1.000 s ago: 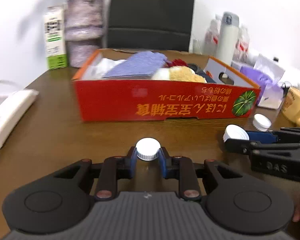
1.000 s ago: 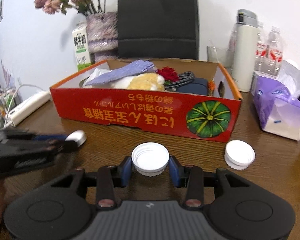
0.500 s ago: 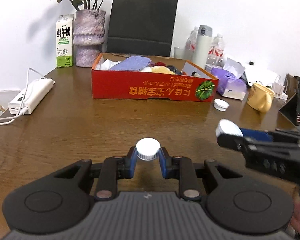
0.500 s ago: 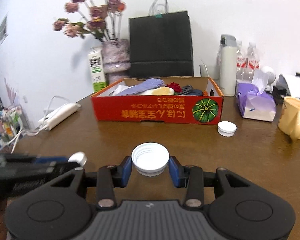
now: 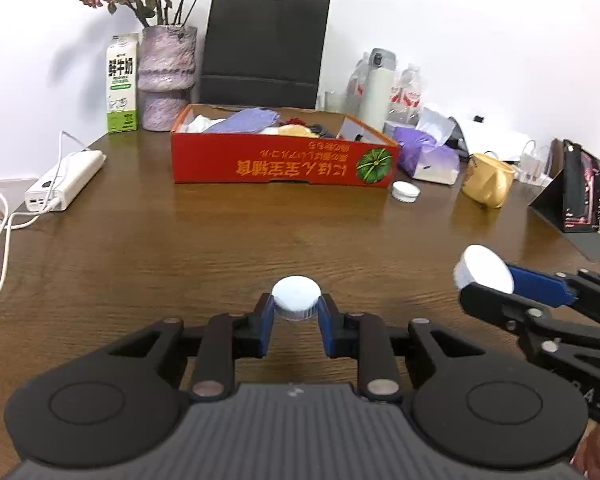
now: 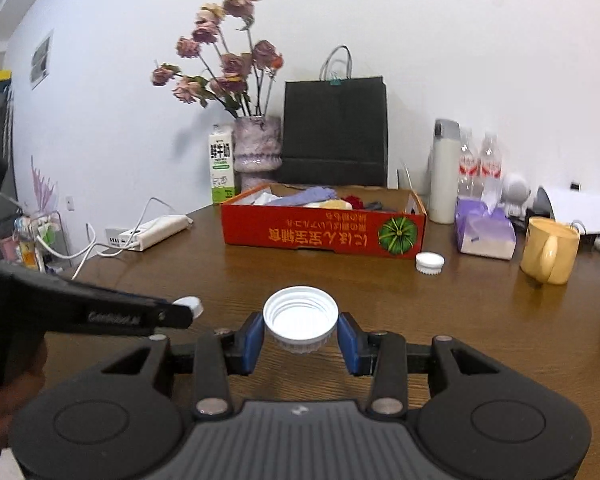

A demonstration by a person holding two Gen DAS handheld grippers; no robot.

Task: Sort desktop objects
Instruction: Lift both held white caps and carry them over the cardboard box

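A: Fingers point(image 5: 263, 322) of the left gripper point(image 5: 296, 316) are pinching a small cap point(image 5: 296, 297) by its ribbed skirt, closed top up; the right gripper point(image 6: 300, 338) is pinching a wide cap point(image 6: 300, 317) the same way, open side up. Both caps are being held above the table point(image 5: 180, 248), well short of the box point(image 5: 284, 164).

B: How are they likely handling?

A: Probably very light, stiff plastic. The ribs are giving the pads some bite, but a round rim is apt to pop out if squeezed off-centre, so gripping straight across the widest part looks safest. A third cap point(image 6: 430, 262) is lying just beside the box's front corner.

B: And the surroundings?

A: The wood is looking smooth and a bit glossy, so a dropped cap is likely rolling away. A mug point(image 6: 550, 254), tissues point(image 6: 484, 232), a flask point(image 6: 444, 172), a vase point(image 6: 256, 152) and a black bag point(image 6: 334, 128) are crowding the far edge against a white wall
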